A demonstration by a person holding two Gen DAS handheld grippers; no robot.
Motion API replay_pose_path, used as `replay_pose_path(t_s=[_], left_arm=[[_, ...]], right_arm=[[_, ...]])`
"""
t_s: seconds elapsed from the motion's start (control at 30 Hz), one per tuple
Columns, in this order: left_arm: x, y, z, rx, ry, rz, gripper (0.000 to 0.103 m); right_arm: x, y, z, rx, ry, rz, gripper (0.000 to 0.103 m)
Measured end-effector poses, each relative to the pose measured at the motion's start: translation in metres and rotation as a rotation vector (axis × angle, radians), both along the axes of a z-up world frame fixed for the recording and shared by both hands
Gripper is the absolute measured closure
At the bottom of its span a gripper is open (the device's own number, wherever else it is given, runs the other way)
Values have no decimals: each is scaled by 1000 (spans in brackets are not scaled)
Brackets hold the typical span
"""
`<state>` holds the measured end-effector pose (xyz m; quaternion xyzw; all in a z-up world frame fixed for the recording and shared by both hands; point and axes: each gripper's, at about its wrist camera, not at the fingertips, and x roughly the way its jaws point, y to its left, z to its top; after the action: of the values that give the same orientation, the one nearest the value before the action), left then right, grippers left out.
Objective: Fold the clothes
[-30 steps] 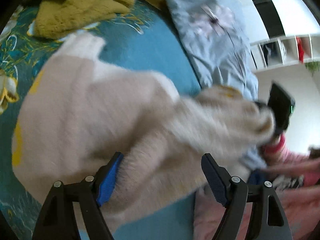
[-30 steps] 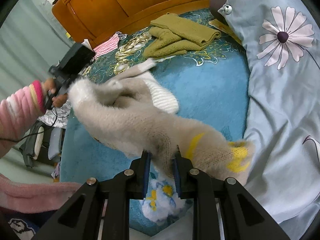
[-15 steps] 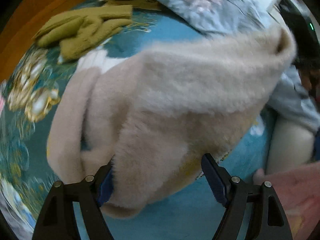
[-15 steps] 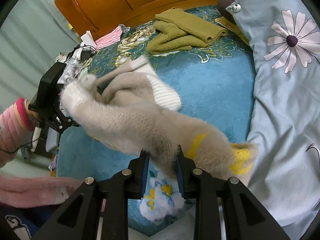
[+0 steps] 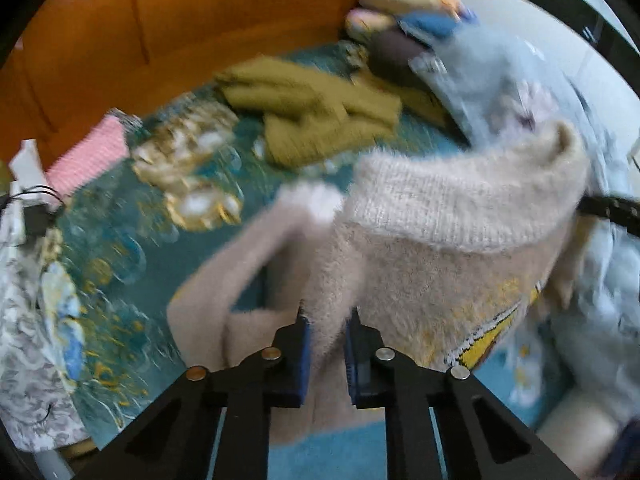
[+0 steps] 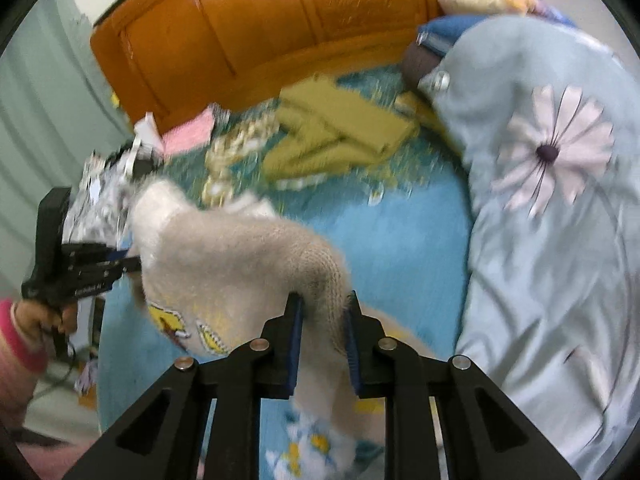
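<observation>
A fuzzy beige sweater (image 5: 440,248) with a yellow pattern hangs lifted above the blue bed cover (image 5: 120,248). My left gripper (image 5: 327,320) is shut on a fold of it near its lower edge. My right gripper (image 6: 323,304) is shut on another part of the same sweater (image 6: 240,252), which stretches across to the left gripper seen at the left of the right wrist view (image 6: 80,260). A sleeve trails down toward the bed.
A folded olive-green garment (image 6: 332,132) lies further up the bed. A light blue flowered quilt (image 6: 560,200) is bunched on the right. A pink knitted item (image 5: 92,156) and an orange wooden headboard (image 6: 280,28) are at the back. Pillows lie at the top right.
My left gripper has closed from open onto the sweater. Both grippers have lifted the sweater higher off the bed, and both views have swung up toward the headboard.
</observation>
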<state>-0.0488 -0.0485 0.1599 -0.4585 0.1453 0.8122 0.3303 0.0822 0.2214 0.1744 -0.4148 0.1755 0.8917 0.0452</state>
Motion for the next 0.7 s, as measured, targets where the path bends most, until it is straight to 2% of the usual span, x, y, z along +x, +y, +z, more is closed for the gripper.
replay_pose_path(t_s=[0.1, 0.17, 0.23, 0.3, 0.37, 0.43, 0.5, 0.6, 0.7], left_arm=[[-8, 8, 48, 85, 110, 47, 90], [-9, 8, 86, 145, 195, 68, 90], [-3, 5, 125, 197, 274, 64, 90], [4, 3, 160, 242, 344, 57, 91], [17, 6, 180, 248, 386, 28, 91], [27, 11, 184, 228, 411, 5, 91], [32, 14, 176, 196, 403, -8, 91], [35, 11, 151, 150, 343, -10, 91], [35, -1, 112, 86, 250, 16, 91]], right_arm=[[-2, 13, 30, 17, 76, -34, 86], [-3, 19, 56, 49, 130, -55, 96], [1, 24, 84, 73, 193, -69, 96], [8, 25, 113, 83, 265, -74, 101], [17, 20, 139, 98, 321, -59, 101], [22, 15, 150, 116, 339, -43, 101], [27, 13, 148, 103, 334, -31, 101], [35, 15, 119, 44, 271, -9, 101], [39, 19, 80, -27, 185, -8, 100]])
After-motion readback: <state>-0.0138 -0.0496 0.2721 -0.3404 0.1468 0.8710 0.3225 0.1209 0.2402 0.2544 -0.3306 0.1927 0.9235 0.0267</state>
